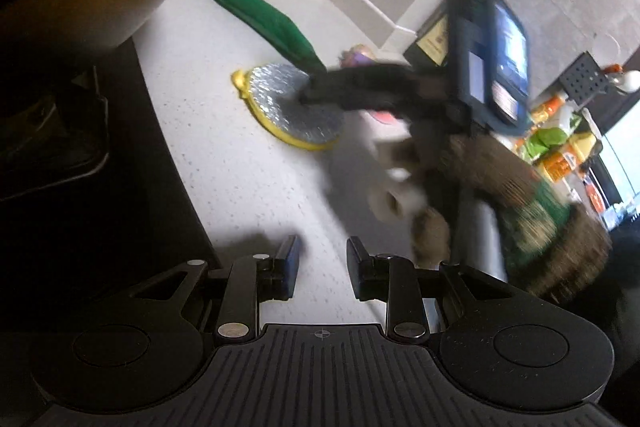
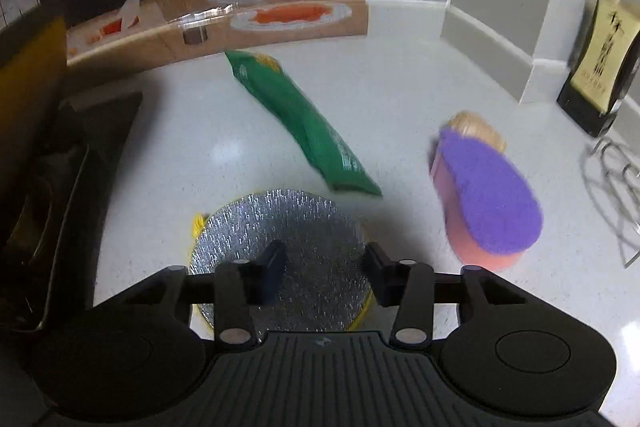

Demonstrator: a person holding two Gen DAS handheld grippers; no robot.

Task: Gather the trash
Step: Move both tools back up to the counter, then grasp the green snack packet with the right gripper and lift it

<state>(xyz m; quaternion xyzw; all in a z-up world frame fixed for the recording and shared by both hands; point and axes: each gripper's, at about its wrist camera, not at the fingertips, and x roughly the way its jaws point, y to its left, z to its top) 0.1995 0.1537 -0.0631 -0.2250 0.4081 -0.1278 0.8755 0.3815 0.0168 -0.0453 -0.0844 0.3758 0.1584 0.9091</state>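
A green snack bag [image 2: 304,123] lies flat on the white speckled counter [image 2: 400,75]; the left wrist view shows the green bag [image 1: 260,15] too. Nearer is a round silver foil pad with a yellow rim [image 2: 280,227]. My right gripper [image 2: 324,263] hovers over this pad, jaws apart with nothing between them. In the left wrist view, the blurred right gripper [image 1: 316,91] reaches in from the right above the silver pad [image 1: 280,99], carried by a hand in a brown sleeve [image 1: 492,167]. My left gripper [image 1: 324,251] stands open over bare counter, empty.
A purple-topped pink sponge [image 2: 488,195] lies right of the pad. A dark bottle with a yellow label [image 2: 600,67] and a wire rack [image 2: 616,187] stand at the right wall. A black appliance [image 2: 60,167] borders the counter on the left. A food-print backsplash [image 2: 260,3] stands behind.
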